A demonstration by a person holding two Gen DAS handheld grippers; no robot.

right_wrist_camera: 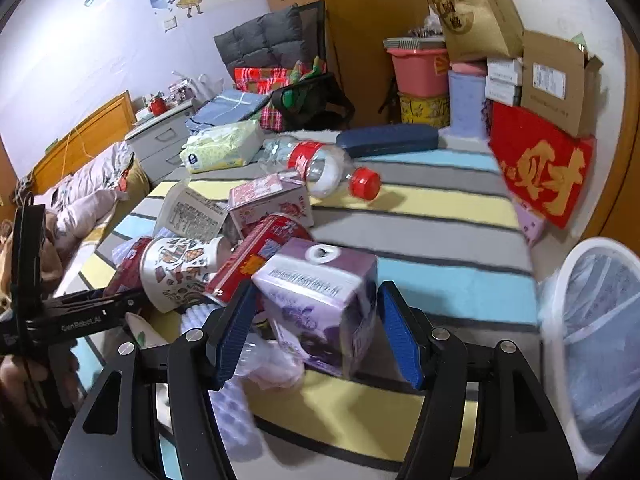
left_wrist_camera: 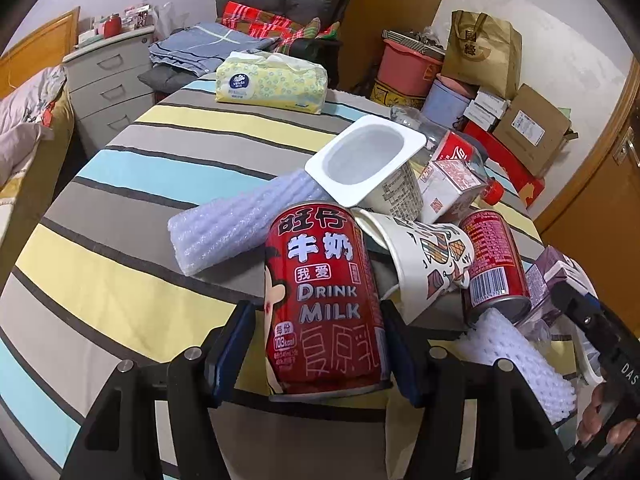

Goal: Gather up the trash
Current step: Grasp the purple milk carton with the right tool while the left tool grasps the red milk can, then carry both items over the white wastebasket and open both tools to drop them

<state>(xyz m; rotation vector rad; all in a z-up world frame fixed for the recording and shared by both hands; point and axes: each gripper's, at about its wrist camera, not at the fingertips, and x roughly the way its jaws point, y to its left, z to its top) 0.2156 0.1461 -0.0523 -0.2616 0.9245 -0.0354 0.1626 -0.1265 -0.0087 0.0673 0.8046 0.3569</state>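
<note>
My left gripper [left_wrist_camera: 320,344] is open around a red milk can [left_wrist_camera: 324,296] standing on the striped table [left_wrist_camera: 120,288]; its pads flank the can, with a small gap on the left. My right gripper [right_wrist_camera: 316,328] is open around a purple drink carton [right_wrist_camera: 324,304], the right pad apart from it. The pile also holds a white yogurt cup [left_wrist_camera: 368,160], a patterned paper cup [left_wrist_camera: 428,260], a second red can [left_wrist_camera: 496,260], a bubble wrap roll [left_wrist_camera: 240,224], white foam [left_wrist_camera: 516,360], a small pink carton [right_wrist_camera: 272,204] and a plastic bottle [right_wrist_camera: 324,168].
A white mesh bin [right_wrist_camera: 592,344] stands at the table's right edge. A tissue pack [left_wrist_camera: 272,84] and a blue case [right_wrist_camera: 388,140] lie at the table's far side. Boxes, buckets and a paper bag [right_wrist_camera: 476,16] are stacked against the wall behind.
</note>
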